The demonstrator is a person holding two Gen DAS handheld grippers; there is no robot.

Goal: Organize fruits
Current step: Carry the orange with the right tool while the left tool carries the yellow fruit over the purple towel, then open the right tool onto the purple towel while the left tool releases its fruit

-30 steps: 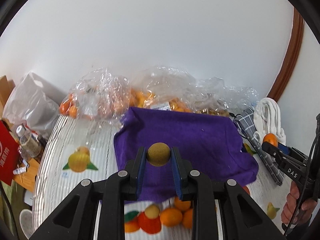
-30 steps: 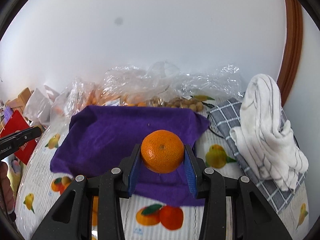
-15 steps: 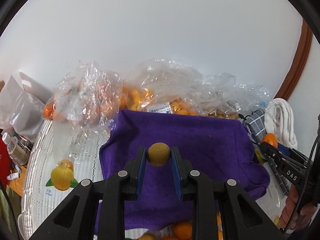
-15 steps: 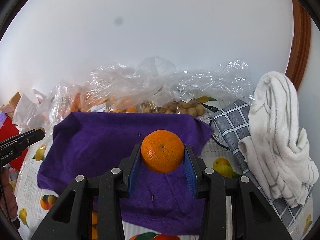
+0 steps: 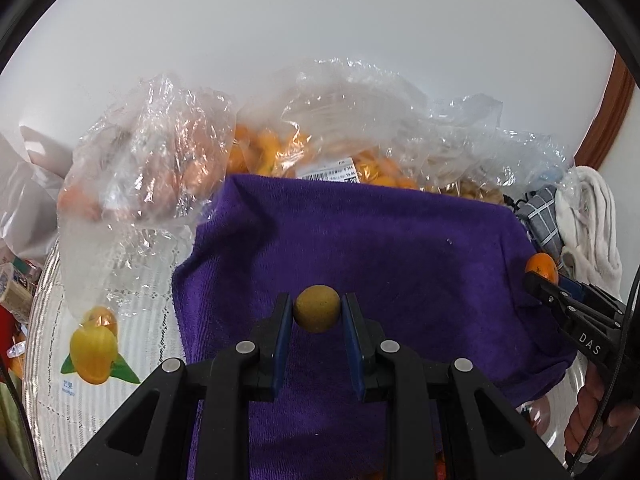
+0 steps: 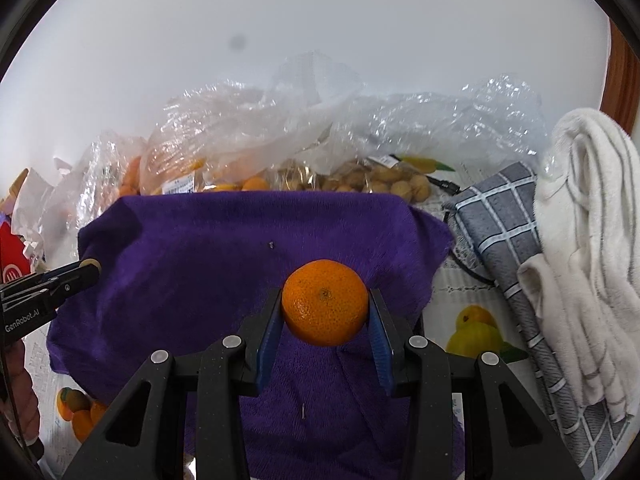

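Clear fruit bags (image 5: pixel 280 148) crowd the purple cloth's (image 5: pixel 380 248) far edge.

Fruit-print tablecloth (image 5: pixel 132 328) under purple towel (image 5: pixel 380 248), clear fruit bags (image 6: pixel 248 148), grey checked cloth (image 6: pixel 504 232), white towel (image 6: pixel 592 240).

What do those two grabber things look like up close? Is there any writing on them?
Both are black plastic. The left gripper and right gripper each have two fingers lined with blue pads, plus silver round bolts on angular black arms. White lettering reads "GenRobot.AI" on the left one and "DAS" on the right. A thin black cable trails from the right one.
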